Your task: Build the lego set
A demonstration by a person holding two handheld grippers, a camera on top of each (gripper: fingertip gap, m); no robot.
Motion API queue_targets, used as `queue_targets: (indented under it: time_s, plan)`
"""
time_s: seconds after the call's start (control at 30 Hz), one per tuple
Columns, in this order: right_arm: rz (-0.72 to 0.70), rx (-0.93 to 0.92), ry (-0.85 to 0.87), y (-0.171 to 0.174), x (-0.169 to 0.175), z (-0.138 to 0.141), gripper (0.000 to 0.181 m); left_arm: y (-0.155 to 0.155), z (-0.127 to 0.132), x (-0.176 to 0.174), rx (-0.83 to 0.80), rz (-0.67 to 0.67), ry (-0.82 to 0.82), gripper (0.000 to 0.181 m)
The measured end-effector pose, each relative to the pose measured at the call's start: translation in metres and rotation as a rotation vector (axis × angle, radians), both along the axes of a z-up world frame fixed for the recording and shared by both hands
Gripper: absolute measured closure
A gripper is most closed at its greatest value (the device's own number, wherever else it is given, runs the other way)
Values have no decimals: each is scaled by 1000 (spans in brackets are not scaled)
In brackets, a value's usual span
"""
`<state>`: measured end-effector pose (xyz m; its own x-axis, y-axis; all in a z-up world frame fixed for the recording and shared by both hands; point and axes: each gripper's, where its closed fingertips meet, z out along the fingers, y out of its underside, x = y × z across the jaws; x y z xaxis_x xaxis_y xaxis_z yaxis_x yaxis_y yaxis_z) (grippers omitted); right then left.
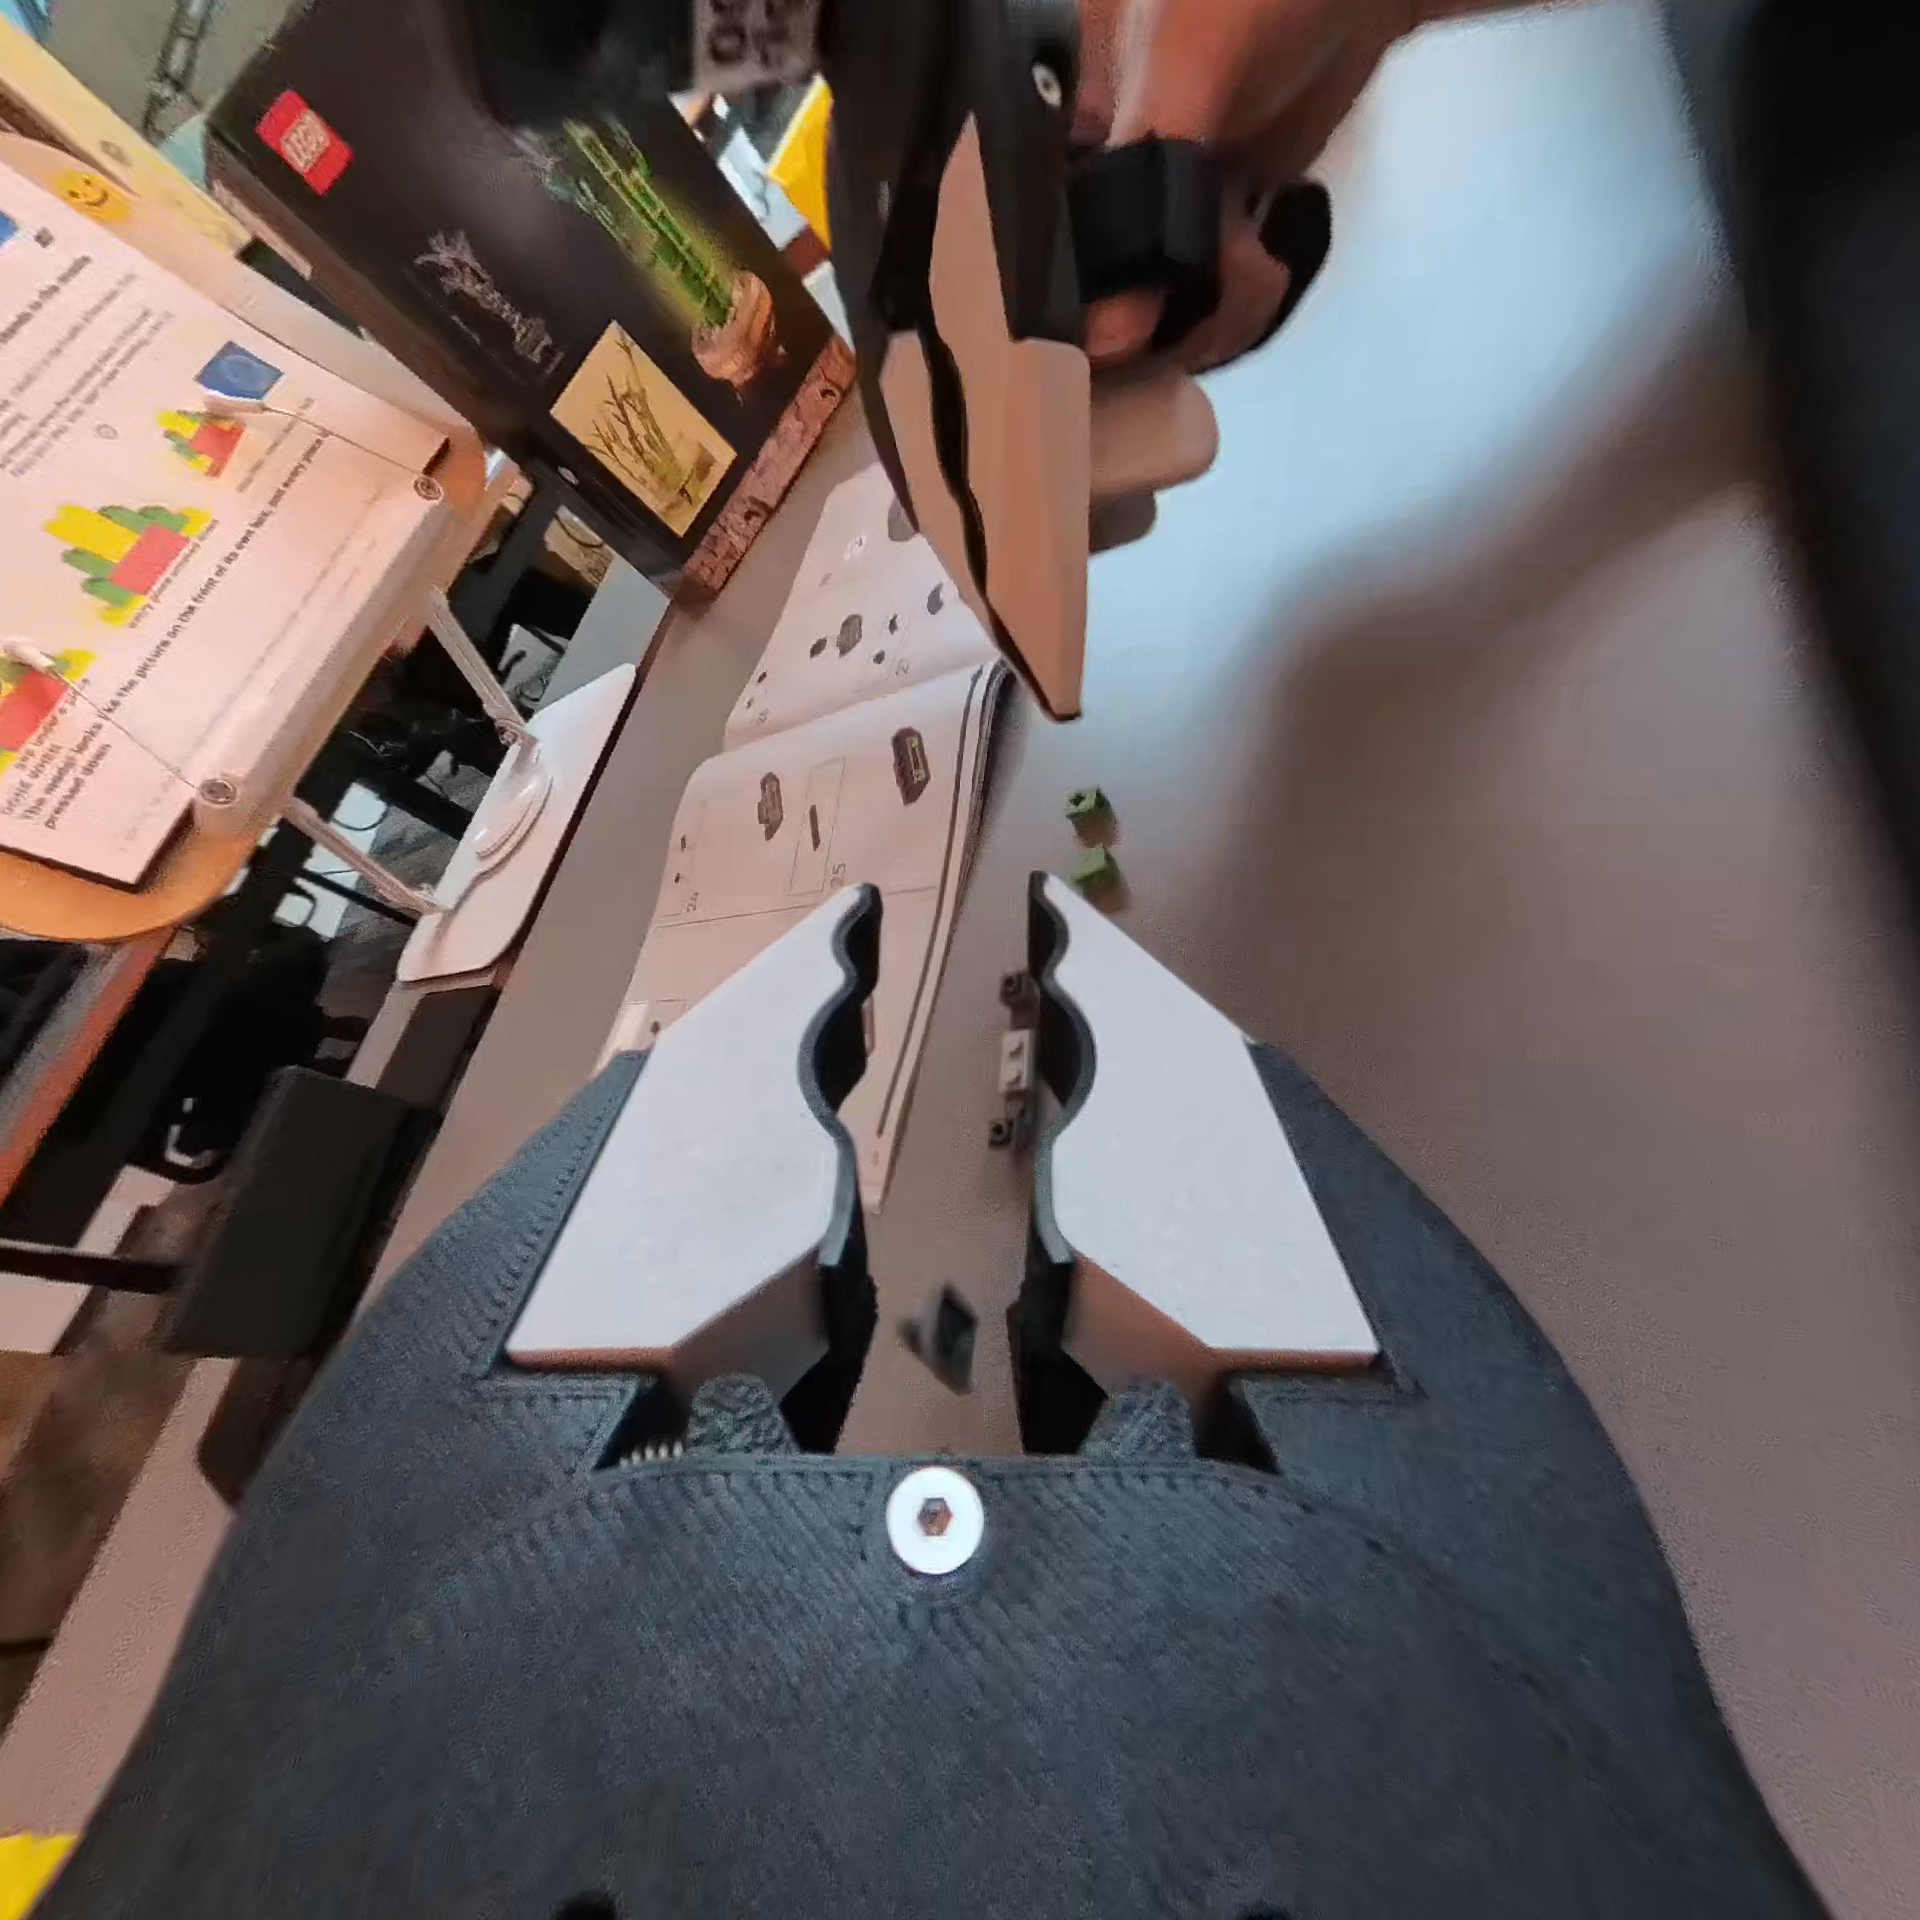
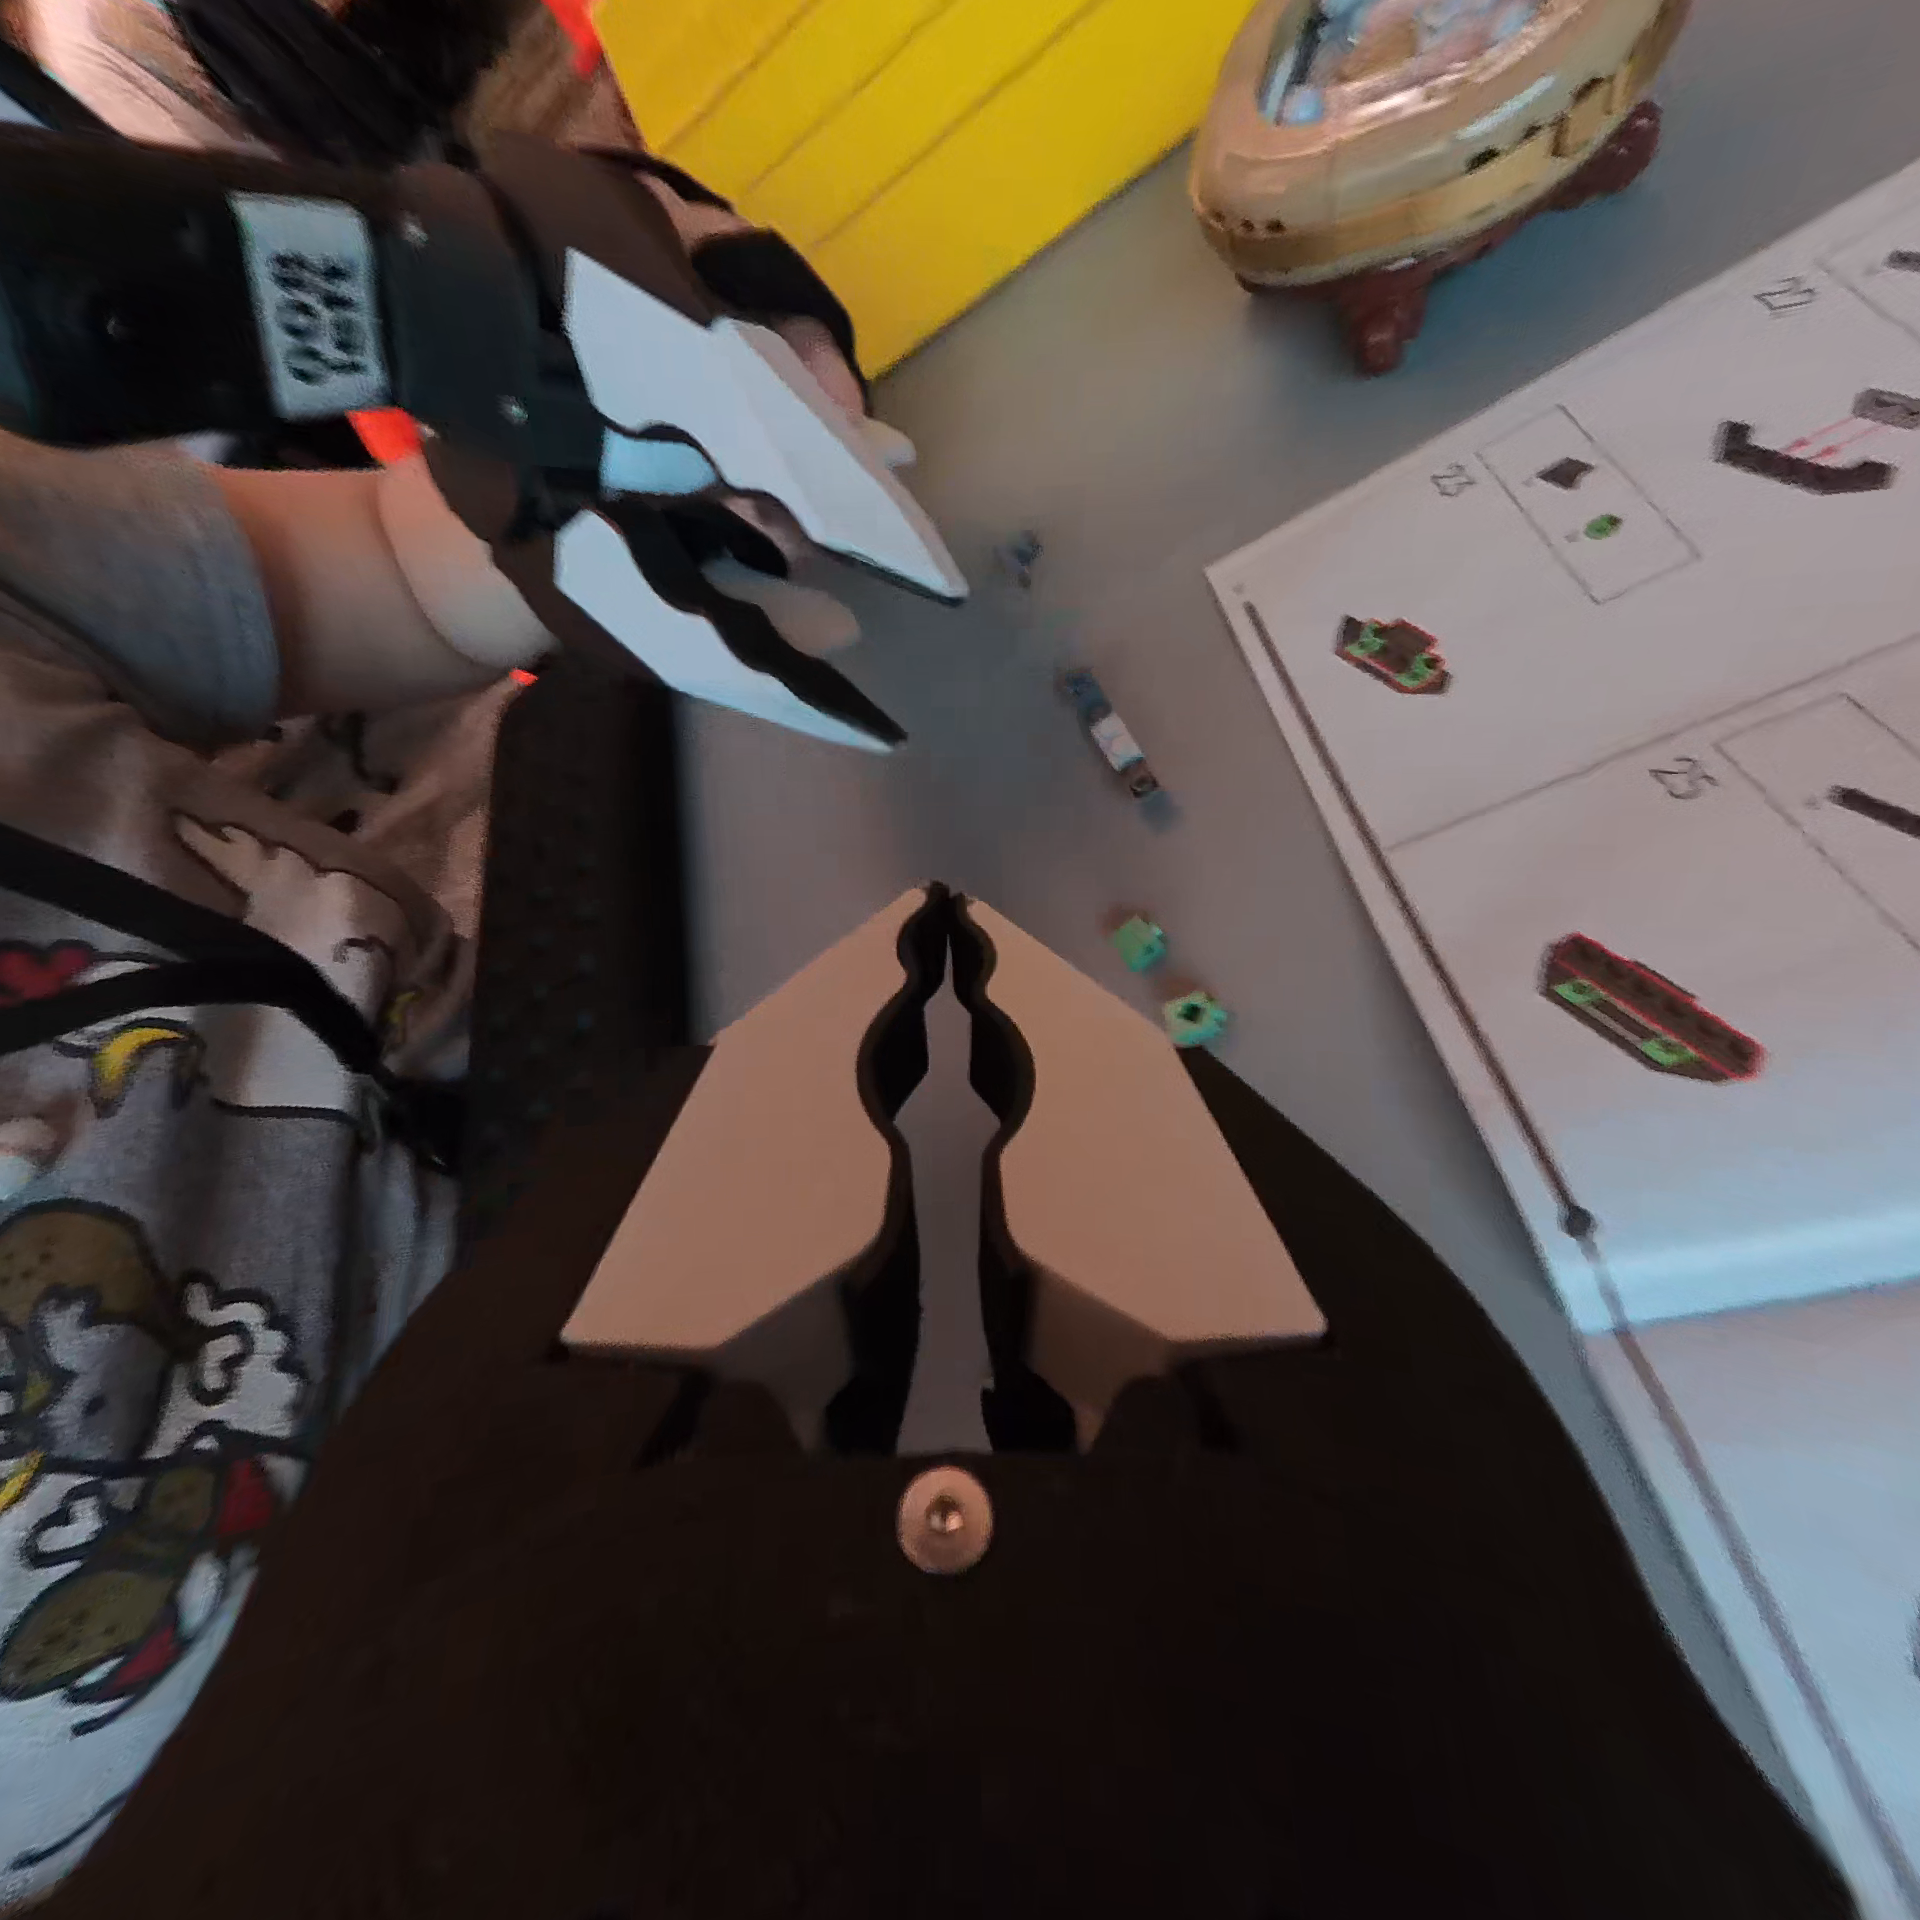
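My left gripper (image 1: 954, 891) is open above the grey table (image 1: 1351, 1039). No pad presses on anything. A small dark piece (image 1: 945, 1335), blurred, shows loose between the bases of its fingers. A short strip of joined grey and white pieces (image 1: 1016, 1049) lies by its right fingertip. Two small green pieces (image 1: 1091, 842) lie farther off. My right gripper (image 2: 940, 896) is shut, tips together over the table. It also shows shut in the left wrist view (image 1: 1055, 686). In the right wrist view the left gripper (image 2: 930, 665) is open near the strip (image 2: 1112, 743), the dark piece (image 2: 1023, 556) and the green pieces (image 2: 1164, 982).
An open instruction booklet (image 2: 1662, 727) lies right of the pieces; it also shows in the left wrist view (image 1: 810, 810). A black set box (image 1: 499, 291) and a printed sheet on a stand (image 1: 156, 499) stand behind. A yellow box (image 2: 935, 135) and a tan model on a dark red base (image 2: 1423, 156) stand at the back. Across from one pair of fingers to the other is roughly 4 cm.
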<state>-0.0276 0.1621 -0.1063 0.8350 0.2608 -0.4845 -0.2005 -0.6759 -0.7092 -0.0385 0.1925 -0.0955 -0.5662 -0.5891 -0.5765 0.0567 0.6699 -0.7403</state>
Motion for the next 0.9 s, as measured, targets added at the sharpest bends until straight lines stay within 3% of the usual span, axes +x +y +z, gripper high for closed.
queue_targets:
  time_s: [0.13, 0.2, 0.3, 0.4, 0.53, 0.63, 0.73, 0.9]
  plan:
    - [-40, 34, -147, 3, 14, -2, 181, 2, 10, 1, -46, 26, 11, 155]
    - [-37, 88, -144, 13, 9, 1, 174, 21, 32, 11, -110, 154, -64, 159]
    - [-33, 178, -188, 33, -3, 2, 168, 57, 87, 11, -370, 289, -148, 162]
    - [-25, 280, -273, 63, -18, 6, 159, 105, 134, 0, -614, 399, -216, 151]
    - [75, 305, -452, 112, -48, 5, 151, 131, 172, -25, -886, 322, -345, 146]
    - [108, 240, -589, 145, -49, -9, 151, 142, 177, -32, -908, 347, -393, 148]
    - [102, 153, -565, 166, -55, -24, 152, 146, 178, -35, -798, 403, -467, 150]
    - [37, 93, -593, 182, -51, -34, 158, 138, 176, -35, -792, 383, -450, 153]
